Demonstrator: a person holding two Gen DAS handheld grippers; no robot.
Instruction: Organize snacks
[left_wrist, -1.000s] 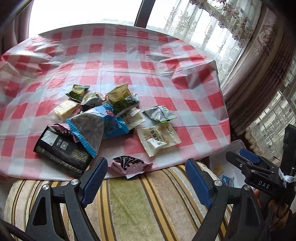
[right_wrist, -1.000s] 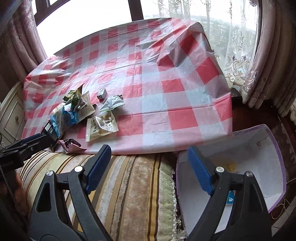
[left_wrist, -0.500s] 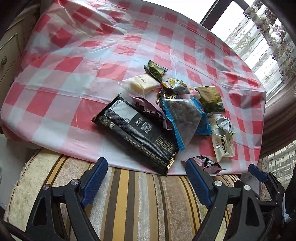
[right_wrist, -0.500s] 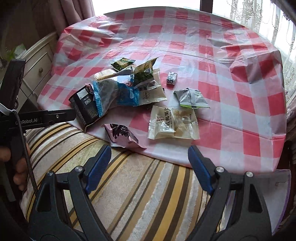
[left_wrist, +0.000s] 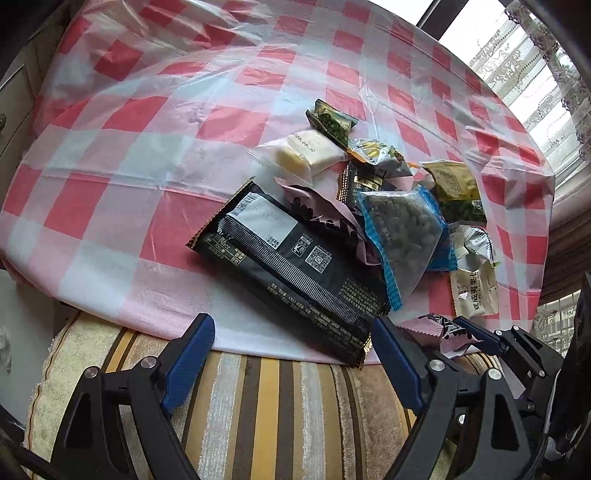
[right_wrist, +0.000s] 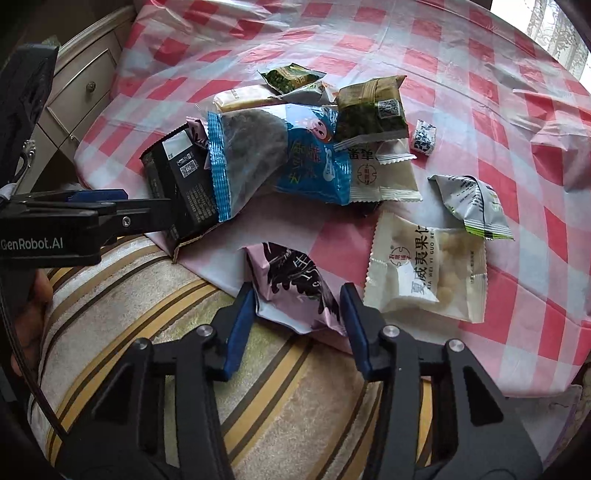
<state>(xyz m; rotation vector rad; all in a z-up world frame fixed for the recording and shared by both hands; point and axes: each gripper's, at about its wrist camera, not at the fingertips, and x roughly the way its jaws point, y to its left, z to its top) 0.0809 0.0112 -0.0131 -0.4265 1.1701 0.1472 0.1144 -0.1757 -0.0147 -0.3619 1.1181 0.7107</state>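
A heap of snack packets lies on the red-checked tablecloth (left_wrist: 155, 155) near its front edge. My right gripper (right_wrist: 297, 295) is closing, and its blue pads meet the two sides of a pink and black snack packet (right_wrist: 291, 284) that overhangs the table edge. My left gripper (left_wrist: 291, 328) stands open over the striped cushion (left_wrist: 266, 406), just in front of a long black packet (left_wrist: 295, 266), with nothing between its fingers. A blue bag of dark nuts (right_wrist: 266, 155) lies over the black packet. A white nut packet (right_wrist: 424, 269) rests to the right of the pink one.
Small green, grey and yellow-white packets (right_wrist: 469, 203) lie scattered behind the heap. The far half of the tablecloth is bare and wrinkled. A pale drawer cabinet (right_wrist: 81, 92) stands left of the table. Curtains (left_wrist: 546, 74) hang at the back right.
Both grippers swung left and dropped toward the heap. The right gripper's jaws narrowed from wide open onto the pink packet. The left gripper stayed open and came closer to the black packet.
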